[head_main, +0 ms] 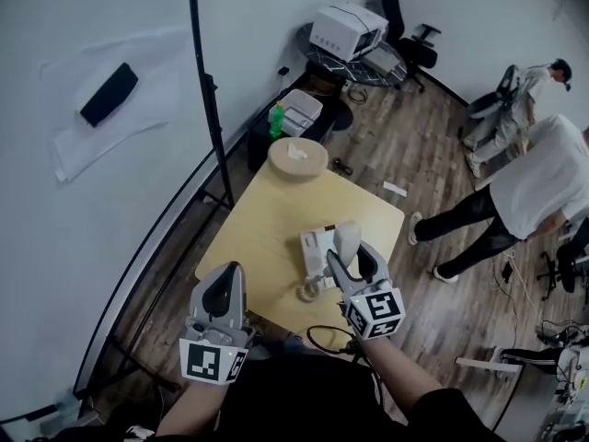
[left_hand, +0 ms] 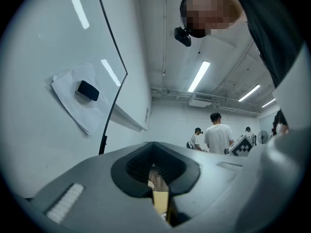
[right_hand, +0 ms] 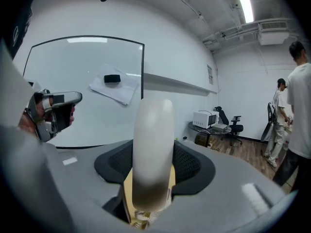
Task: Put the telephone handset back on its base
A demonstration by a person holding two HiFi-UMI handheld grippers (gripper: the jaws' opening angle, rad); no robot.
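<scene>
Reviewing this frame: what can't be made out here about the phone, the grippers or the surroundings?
- Whether the handset touches the telephone base: head view, too small, and the right gripper is partly in the way.
- Handset's lower end: right gripper view, hidden behind the gripper's own body.
- Table: left gripper view, only a sliver shows past the left gripper.
- Dark object on the whiteboard: too small to name.

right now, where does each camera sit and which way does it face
Head view: on the person's head, facing steeply down at the table; both forearms, the left gripper and the right gripper clamping the handset show.
Left gripper view: on the left gripper, tilted up at the whiteboard and ceiling; its shut jaws and the person's torso show.
Right gripper view: on the right gripper, facing the whiteboard past the handset; the left gripper shows.
Shared: all three see the eraser.
</scene>
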